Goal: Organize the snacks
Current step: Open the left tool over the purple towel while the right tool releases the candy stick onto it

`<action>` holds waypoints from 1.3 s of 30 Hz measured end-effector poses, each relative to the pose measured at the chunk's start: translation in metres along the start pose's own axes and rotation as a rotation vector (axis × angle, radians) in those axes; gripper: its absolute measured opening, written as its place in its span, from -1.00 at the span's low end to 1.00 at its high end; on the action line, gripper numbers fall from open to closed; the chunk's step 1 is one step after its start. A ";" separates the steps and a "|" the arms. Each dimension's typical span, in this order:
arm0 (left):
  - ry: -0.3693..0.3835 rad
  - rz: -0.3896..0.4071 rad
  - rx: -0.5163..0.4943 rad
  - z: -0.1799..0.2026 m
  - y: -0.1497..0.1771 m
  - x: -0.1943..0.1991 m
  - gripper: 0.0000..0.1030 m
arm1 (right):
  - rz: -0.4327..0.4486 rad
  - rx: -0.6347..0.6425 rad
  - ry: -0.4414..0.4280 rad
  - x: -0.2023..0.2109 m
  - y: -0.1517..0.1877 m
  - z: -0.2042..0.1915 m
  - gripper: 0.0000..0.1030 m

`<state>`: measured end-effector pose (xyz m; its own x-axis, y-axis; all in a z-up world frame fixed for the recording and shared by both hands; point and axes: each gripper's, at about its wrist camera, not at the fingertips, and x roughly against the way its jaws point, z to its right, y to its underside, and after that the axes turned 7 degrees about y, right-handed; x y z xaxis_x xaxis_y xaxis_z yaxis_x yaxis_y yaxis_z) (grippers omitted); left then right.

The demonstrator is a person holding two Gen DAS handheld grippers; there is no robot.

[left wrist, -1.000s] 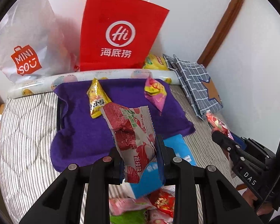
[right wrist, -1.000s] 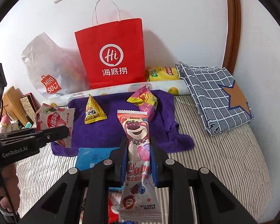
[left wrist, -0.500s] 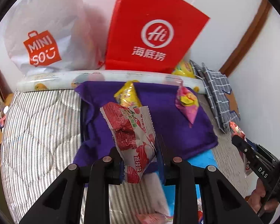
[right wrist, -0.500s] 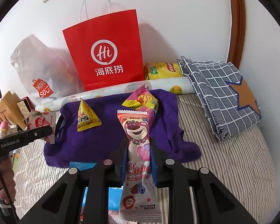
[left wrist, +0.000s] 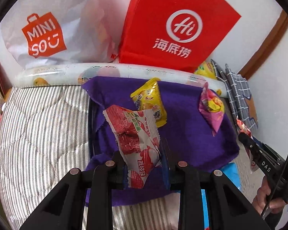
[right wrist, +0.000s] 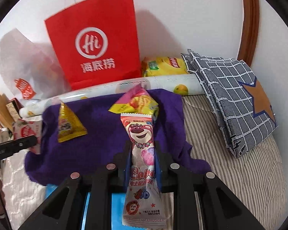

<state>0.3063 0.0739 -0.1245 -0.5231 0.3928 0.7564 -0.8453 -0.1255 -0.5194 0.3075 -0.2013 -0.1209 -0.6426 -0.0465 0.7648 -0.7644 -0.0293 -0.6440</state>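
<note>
My left gripper (left wrist: 143, 153) is shut on a red and white lychee snack packet (left wrist: 133, 134), held above the left part of the purple cloth (left wrist: 188, 134). My right gripper (right wrist: 142, 153) is shut on a pink bear lollipop packet (right wrist: 142, 153), held above the cloth's (right wrist: 105, 134) front middle. A yellow triangular packet (left wrist: 150, 103) (right wrist: 68, 124) and a pink and yellow packet (left wrist: 211, 109) (right wrist: 138, 101) lie on the cloth. The right gripper shows at the right edge of the left wrist view (left wrist: 245, 136); the left gripper shows at the left edge of the right wrist view (right wrist: 28, 140).
A red paper bag (right wrist: 98, 42) and a white MINISO bag (left wrist: 46, 30) stand against the wall behind a printed roll (right wrist: 163, 82). A yellow packet (right wrist: 165, 65) lies beside the red bag. Folded checked cloths (right wrist: 230, 95) lie at the right. A blue packet (left wrist: 230, 172) lies in front of the purple cloth.
Both grippers have moved forward toward the purple cloth with their packets still held. The bags and the packets on the cloth look larger and closer.
</note>
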 end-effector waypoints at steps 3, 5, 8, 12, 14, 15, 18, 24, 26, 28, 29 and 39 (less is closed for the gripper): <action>-0.001 -0.011 0.010 -0.005 -0.001 -0.007 -0.46 | -0.011 -0.029 -0.004 -0.011 -0.003 0.006 -0.61; 0.000 -0.014 0.016 -0.007 -0.002 -0.012 -0.46 | -0.013 -0.051 -0.005 -0.017 -0.004 0.009 -0.61; 0.012 -0.017 0.023 -0.008 -0.004 -0.019 -0.46 | -0.034 -0.083 -0.035 -0.028 -0.004 0.013 -0.61; 0.016 -0.027 0.029 -0.008 -0.006 -0.027 -0.46 | -0.059 -0.100 -0.052 -0.038 -0.005 0.014 -0.61; 0.011 -0.031 0.030 -0.009 -0.007 -0.031 -0.46 | -0.061 -0.098 -0.050 -0.041 -0.006 0.014 -0.61; 0.006 -0.031 0.029 -0.009 -0.007 -0.032 -0.45 | -0.061 -0.097 -0.048 -0.043 -0.006 0.015 -0.61; -0.006 -0.037 0.024 -0.009 -0.007 -0.037 -0.45 | -0.063 -0.095 -0.044 -0.047 -0.010 0.014 -0.61; -0.009 -0.039 0.037 -0.011 -0.008 -0.042 -0.47 | -0.084 -0.069 -0.030 -0.051 -0.014 0.013 -0.56; -0.005 -0.040 0.038 -0.011 -0.008 -0.042 -0.47 | -0.090 -0.060 -0.027 -0.052 -0.014 0.013 -0.54; -0.003 -0.043 0.039 -0.012 -0.008 -0.043 -0.47 | -0.098 -0.055 -0.023 -0.053 -0.013 0.014 -0.53; 0.000 -0.045 0.038 -0.011 -0.009 -0.042 -0.47 | -0.101 -0.055 -0.024 -0.053 -0.013 0.014 -0.45; 0.004 -0.027 0.006 0.002 -0.003 -0.015 0.14 | -0.060 -0.032 -0.019 -0.015 -0.007 0.012 0.19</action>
<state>0.3159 0.0664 -0.1334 -0.4994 0.4001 0.7685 -0.8598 -0.1202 -0.4962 0.3233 -0.2122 -0.1284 -0.5943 -0.0649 0.8016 -0.8033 -0.0004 -0.5956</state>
